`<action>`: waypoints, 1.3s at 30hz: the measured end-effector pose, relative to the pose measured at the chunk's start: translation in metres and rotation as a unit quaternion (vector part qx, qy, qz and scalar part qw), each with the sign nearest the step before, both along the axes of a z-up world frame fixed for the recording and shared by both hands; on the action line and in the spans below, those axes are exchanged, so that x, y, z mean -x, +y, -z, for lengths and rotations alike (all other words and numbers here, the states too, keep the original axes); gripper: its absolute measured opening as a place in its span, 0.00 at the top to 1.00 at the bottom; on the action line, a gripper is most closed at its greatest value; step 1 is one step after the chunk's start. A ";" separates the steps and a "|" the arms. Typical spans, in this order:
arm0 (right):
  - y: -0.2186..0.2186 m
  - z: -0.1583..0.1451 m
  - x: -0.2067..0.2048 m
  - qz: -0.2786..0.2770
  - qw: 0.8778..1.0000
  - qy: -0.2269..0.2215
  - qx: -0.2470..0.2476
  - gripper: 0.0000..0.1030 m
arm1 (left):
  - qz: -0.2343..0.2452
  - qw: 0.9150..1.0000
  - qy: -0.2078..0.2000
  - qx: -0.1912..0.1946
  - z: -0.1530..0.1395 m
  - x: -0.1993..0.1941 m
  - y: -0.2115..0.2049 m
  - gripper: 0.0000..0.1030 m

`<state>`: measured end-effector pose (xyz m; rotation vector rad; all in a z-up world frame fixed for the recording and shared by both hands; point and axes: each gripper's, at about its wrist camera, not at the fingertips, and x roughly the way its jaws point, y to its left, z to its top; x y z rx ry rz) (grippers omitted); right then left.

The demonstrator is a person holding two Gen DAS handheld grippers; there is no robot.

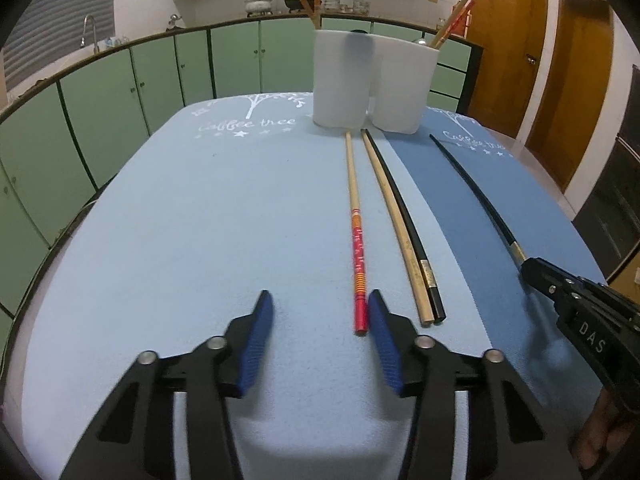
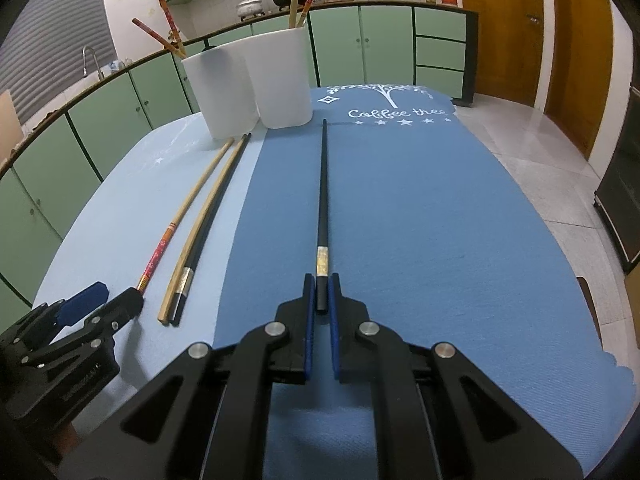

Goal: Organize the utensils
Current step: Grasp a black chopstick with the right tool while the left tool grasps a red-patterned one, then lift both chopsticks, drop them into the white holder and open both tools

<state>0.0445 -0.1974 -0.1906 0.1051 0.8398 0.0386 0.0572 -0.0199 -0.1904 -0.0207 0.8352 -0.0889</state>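
Two white holder cups (image 1: 346,80) (image 2: 256,84) stand at the table's far end with chopsticks in them. A red-ended chopstick (image 1: 357,236) lies on the light-blue mat, its butt beside the inner face of my left gripper's right finger. My left gripper (image 1: 320,312) is open and empty. A plain wooden chopstick (image 1: 394,216) and a black one (image 1: 404,216) lie side by side to the right. My right gripper (image 2: 322,296) is shut on the butt of another black chopstick (image 2: 322,184), which lies on the dark-blue mat.
The dark-blue mat (image 2: 420,220) covers the table's right half, the light-blue mat (image 1: 200,220) the left. Green kitchen cabinets (image 1: 120,88) and a counter with a sink stand behind. Wooden doors (image 1: 560,60) are at the right.
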 end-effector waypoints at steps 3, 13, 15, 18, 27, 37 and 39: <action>0.000 0.001 -0.001 -0.002 1.000 0.002 0.001 0.94 | 0.007 1.000 -0.001 -0.001 0.000 0.000 -0.002 0.77; -0.002 -0.002 -0.002 -0.006 1.000 0.004 0.002 0.94 | 0.028 1.000 0.001 0.001 -0.007 -0.001 -0.006 0.95; -0.002 -0.006 -0.002 -0.007 1.000 0.000 0.002 0.94 | 0.029 1.000 -0.006 0.001 -0.014 -0.001 -0.005 0.95; -0.002 -0.012 -0.001 -0.008 1.000 -0.008 0.004 0.94 | 0.029 0.999 -0.016 0.002 -0.027 -0.001 -0.002 0.95; -0.009 -0.047 0.001 -0.014 0.999 -0.043 0.005 0.94 | 0.025 0.997 -0.077 -0.010 -0.078 0.003 0.002 0.95; -0.024 -0.112 -0.004 -0.024 0.995 -0.099 -0.018 0.94 | 0.028 0.989 -0.147 0.006 -0.139 -0.004 0.007 0.95; -0.028 -0.128 -0.008 -0.029 0.993 -0.113 -0.024 0.94 | 0.030 0.987 -0.157 0.010 -0.148 -0.008 0.006 0.95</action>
